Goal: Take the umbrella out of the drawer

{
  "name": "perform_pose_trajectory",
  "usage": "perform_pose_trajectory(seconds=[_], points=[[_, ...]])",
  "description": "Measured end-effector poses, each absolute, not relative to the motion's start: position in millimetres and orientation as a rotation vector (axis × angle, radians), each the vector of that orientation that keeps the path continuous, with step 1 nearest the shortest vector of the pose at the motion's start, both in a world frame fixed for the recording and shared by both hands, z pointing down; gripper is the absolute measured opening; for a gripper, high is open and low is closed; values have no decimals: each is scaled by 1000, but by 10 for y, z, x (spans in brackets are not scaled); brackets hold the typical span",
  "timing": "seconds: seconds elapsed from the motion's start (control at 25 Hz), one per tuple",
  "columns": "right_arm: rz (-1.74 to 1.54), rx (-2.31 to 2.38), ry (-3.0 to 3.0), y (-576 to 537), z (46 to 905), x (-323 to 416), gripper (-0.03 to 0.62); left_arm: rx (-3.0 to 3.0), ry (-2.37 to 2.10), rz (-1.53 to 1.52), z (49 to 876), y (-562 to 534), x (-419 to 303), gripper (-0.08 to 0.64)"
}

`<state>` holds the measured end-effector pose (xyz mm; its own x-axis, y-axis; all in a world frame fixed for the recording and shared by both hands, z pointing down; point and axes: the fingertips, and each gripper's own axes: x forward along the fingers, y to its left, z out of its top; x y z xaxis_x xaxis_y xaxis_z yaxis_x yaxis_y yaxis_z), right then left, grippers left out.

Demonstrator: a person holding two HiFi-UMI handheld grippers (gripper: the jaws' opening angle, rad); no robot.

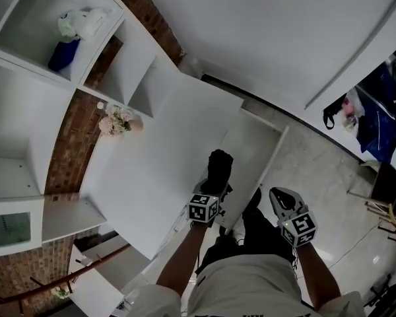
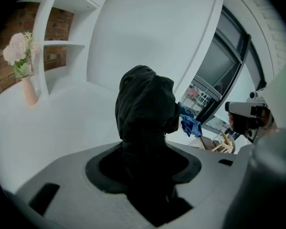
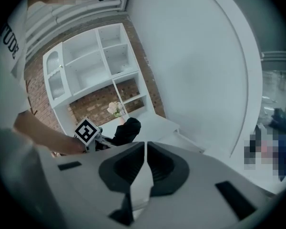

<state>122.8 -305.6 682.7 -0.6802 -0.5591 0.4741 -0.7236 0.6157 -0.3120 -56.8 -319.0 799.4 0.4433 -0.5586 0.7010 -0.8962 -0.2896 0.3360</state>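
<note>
A black folded umbrella (image 1: 219, 169) sticks out from my left gripper (image 1: 214, 187), whose jaws are shut on its lower part. In the left gripper view the umbrella (image 2: 145, 109) rises upright from between the jaws and fills the middle. It hangs above the open white drawer (image 1: 254, 144), beside the white tabletop (image 1: 152, 177). My right gripper (image 1: 280, 198) is to the right of the drawer, shut, with nothing between its jaws (image 3: 145, 151). From the right gripper view, the umbrella (image 3: 127, 129) shows at a distance.
A pink vase of flowers (image 1: 117, 121) stands on the tabletop by the brick wall. White shelves (image 1: 46, 78) hold a blue bag (image 1: 63, 54). A dark bag and blue clothes (image 1: 376, 121) hang at the right, above a wooden chair (image 1: 388, 207).
</note>
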Motion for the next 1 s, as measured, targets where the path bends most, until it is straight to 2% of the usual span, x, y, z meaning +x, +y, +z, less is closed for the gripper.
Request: perform_pose_trajectory(seconds=[0.56,1.0], points=[[524,1067,-2578,-2167,6169,606,35,2109,-1296,277,6686,-2182,-1139,227],[437,1169,-2594,-1449,5734,513,35,2178,-1298,192,6280,-1298,-1409,227]])
